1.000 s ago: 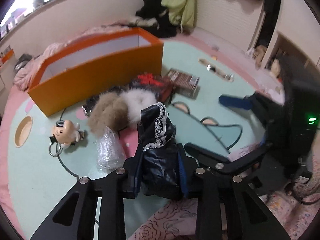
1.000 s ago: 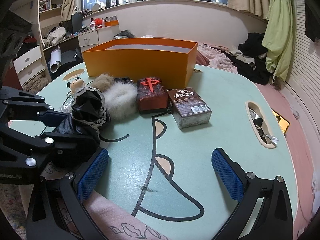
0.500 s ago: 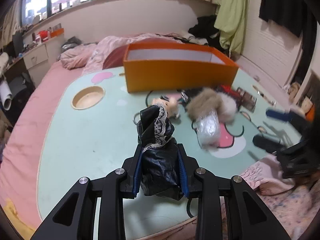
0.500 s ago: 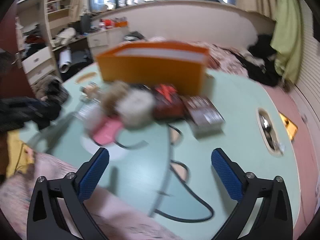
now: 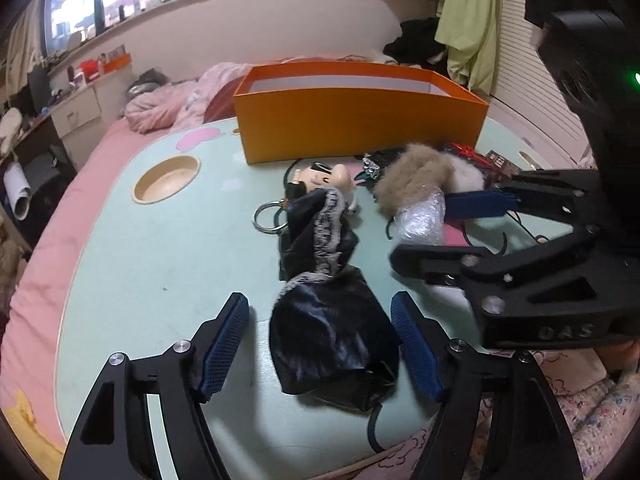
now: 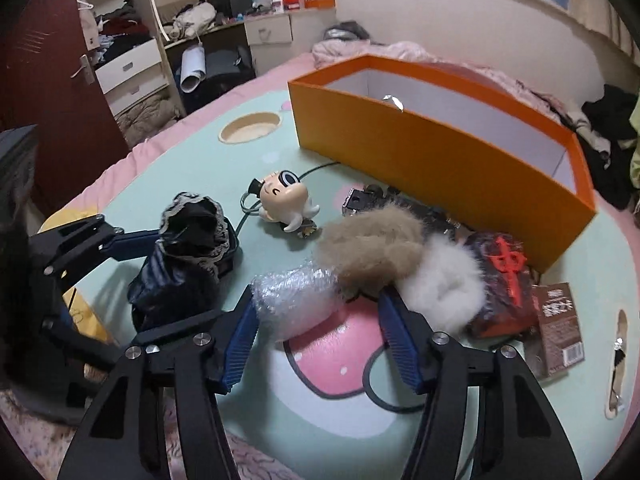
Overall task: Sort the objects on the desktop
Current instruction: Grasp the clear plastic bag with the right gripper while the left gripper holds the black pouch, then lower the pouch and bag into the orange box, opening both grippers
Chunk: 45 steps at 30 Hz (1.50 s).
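A black lace-trimmed pouch [image 5: 328, 312] lies on the mint table between the open jaws of my left gripper [image 5: 320, 344]; it also shows in the right wrist view [image 6: 184, 264]. My right gripper [image 6: 316, 336] is open around a clear bubble-wrap bundle [image 6: 296, 300], also in the left wrist view [image 5: 420, 220]. A brown and white fur piece [image 6: 400, 264], a doll keychain [image 6: 286, 200], a dark red-marked pack [image 6: 504, 280] and a brown card box [image 6: 556, 320] lie in front of the orange box [image 6: 440, 156].
The table [image 5: 140, 260] has a round wooden recess [image 5: 166, 179] at the far left. A black cable [image 6: 384, 400] runs over the pink patch near my right gripper. A pink bed lies behind the table.
My left gripper has opened and the pouch now lies on the table. My right gripper has swung left and closed in around the bubble-wrap bundle.
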Available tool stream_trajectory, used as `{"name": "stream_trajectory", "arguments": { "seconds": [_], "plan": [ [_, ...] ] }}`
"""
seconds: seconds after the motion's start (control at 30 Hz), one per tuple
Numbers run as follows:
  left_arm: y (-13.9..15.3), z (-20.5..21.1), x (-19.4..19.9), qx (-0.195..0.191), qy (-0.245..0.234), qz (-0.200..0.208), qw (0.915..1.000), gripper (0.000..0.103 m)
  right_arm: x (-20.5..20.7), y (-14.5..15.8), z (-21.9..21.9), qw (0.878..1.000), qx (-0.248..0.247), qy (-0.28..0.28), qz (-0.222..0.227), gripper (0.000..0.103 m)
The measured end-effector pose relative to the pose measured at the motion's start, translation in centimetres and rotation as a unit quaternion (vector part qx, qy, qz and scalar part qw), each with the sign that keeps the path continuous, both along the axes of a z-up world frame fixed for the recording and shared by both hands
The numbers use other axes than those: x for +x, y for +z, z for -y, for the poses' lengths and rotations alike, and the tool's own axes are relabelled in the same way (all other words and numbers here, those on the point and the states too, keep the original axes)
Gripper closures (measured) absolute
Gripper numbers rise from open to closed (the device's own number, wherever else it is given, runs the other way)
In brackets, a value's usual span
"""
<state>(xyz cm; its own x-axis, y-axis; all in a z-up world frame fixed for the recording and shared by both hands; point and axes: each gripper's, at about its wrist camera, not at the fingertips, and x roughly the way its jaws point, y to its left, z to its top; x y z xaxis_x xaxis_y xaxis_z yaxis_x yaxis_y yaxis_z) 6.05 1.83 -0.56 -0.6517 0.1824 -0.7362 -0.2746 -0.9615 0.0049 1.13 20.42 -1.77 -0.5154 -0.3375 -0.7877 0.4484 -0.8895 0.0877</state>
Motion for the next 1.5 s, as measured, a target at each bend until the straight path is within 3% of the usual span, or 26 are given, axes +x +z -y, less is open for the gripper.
{"name": "stream_trajectory", "arguments": {
  "seconds": [0.07,0.17,0.2,0.23,0.33,0.43,0.53,0.63,0.77,1.0,1.2,1.3,1.37,1.43,1.5],
  "plan": [
    [0.0,0.0,0.0,0.001,-0.001,0.000,1.0000,0.033,-0.3,0.2,0.2,1.000,0.001,-0.002,0.000,0.043],
    [0.0,-0.3,0.0,0.000,-0.008,-0.004,1.0000,0.049,-0.5,0.5,0.4,1.000,0.002,-0.002,-0.006,0.044],
    [0.1,-0.4,0.0,-0.001,-0.012,-0.006,0.9999,0.052,-0.5,0.4,0.5,1.000,0.005,-0.001,-0.006,0.061],
    [0.1,-0.5,0.1,-0.002,-0.014,-0.007,0.9999,0.056,-0.5,0.2,0.6,1.000,0.007,0.000,-0.005,0.069],
    [0.2,-0.3,0.1,0.002,-0.007,-0.008,0.9999,0.068,0.1,0.4,0.1,1.000,0.001,-0.005,-0.015,0.069],
    [0.6,0.4,0.2,0.018,0.000,-0.013,0.9998,0.070,1.3,1.0,-0.9,0.999,-0.018,-0.009,-0.030,0.069],
    [1.8,0.9,0.6,0.033,0.006,-0.030,0.9990,0.070,2.9,2.2,-2.3,0.998,-0.045,-0.011,-0.051,0.069],
    [3.5,0.8,0.7,0.052,-0.006,-0.043,0.9977,0.071,3.9,3.2,-3.5,0.995,-0.039,-0.031,-0.081,0.069],
    [5.8,0.2,-0.3,0.044,-0.015,-0.066,0.9968,0.071,3.3,4.9,-5.5,0.992,-0.050,-0.059,-0.096,0.069],
    [9.9,-1.9,-6.6,0.032,-0.029,-0.085,0.9954,0.070,-1.9,7.9,-7.4,0.988,-0.068,-0.102,-0.094,0.069],
    [10.1,-3.7,-13.9,0.047,-0.027,-0.041,0.9977,0.070,-8.3,8.5,-7.7,0.987,-0.068,-0.127,-0.067,0.069],
    [8.7,-4.1,-16.4,0.045,-0.024,-0.002,0.9987,0.060,-10.8,7.9,-8.2,0.986,-0.082,-0.136,-0.044,0.068],
    [8.4,-3.8,-16.6,0.061,-0.020,0.010,0.9979,0.059,-12.1,7.3,-8.9,0.984,-0.098,-0.147,-0.017,0.067],
    [8.7,-3.1,-15.7,0.087,-0.024,-0.001,0.9959,0.045,-12.5,7.3,-10.2,0.979,-0.128,-0.159,-0.005,0.067],
    [9.0,-2.5,-14.4,0.086,-0.017,-0.020,0.9959,0.035,-11.9,7.7,-11.3,0.974,-0.157,-0.164,-0.009,0.065]
  ]
}}
